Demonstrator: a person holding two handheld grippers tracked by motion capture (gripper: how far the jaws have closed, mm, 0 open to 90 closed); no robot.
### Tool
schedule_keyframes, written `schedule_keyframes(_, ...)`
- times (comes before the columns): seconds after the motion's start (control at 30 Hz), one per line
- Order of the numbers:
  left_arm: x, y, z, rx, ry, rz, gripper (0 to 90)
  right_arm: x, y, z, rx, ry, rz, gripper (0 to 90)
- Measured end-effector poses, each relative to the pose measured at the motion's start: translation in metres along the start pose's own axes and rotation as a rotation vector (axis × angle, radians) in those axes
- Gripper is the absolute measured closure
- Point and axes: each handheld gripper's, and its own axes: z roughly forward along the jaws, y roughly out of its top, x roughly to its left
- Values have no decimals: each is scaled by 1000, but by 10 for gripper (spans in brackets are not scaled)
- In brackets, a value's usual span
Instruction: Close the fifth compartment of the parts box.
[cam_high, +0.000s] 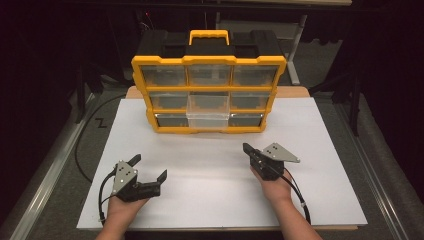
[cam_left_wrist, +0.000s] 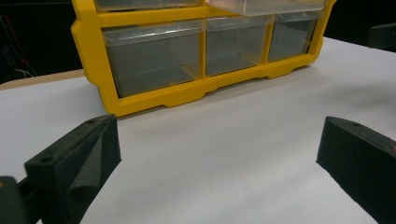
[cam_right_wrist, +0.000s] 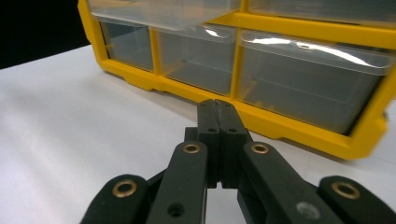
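A yellow and black organiser case (cam_high: 208, 89) stands upright at the back of the white table (cam_high: 215, 195), with a grid of clear drawers. Its middle clear drawer (cam_high: 208, 118) is pulled out toward me. My left gripper (cam_high: 149, 169) rests at the front left, open, jaws wide apart and holding nothing; its view looks at the case's bottom row (cam_left_wrist: 154, 60). My right gripper (cam_high: 247, 149) sits at the front right, shut with nothing between its jaws (cam_right_wrist: 218, 112), pointing at the case's lower drawers (cam_right_wrist: 308, 84).
The table's white sheet is bordered by grey floor at both sides. A black cable (cam_high: 82, 145) loops on the floor at the left. Dark frames and stands fill the background behind the case.
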Motion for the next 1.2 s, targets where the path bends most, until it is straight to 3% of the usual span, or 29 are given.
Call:
schedule_keyframes(0.47,-1,0,0,-11,-2,2,3,27,9,30,-23,20,-10,900)
schedule_keyframes(0.87,-1,-1,2,-10,-3,10,3,34,25,34,-48,15,-21,900)
schedule_keyframes(1.2,-1,0,2,-11,-5,9,3,45,44,40,-70,44,-31,900)
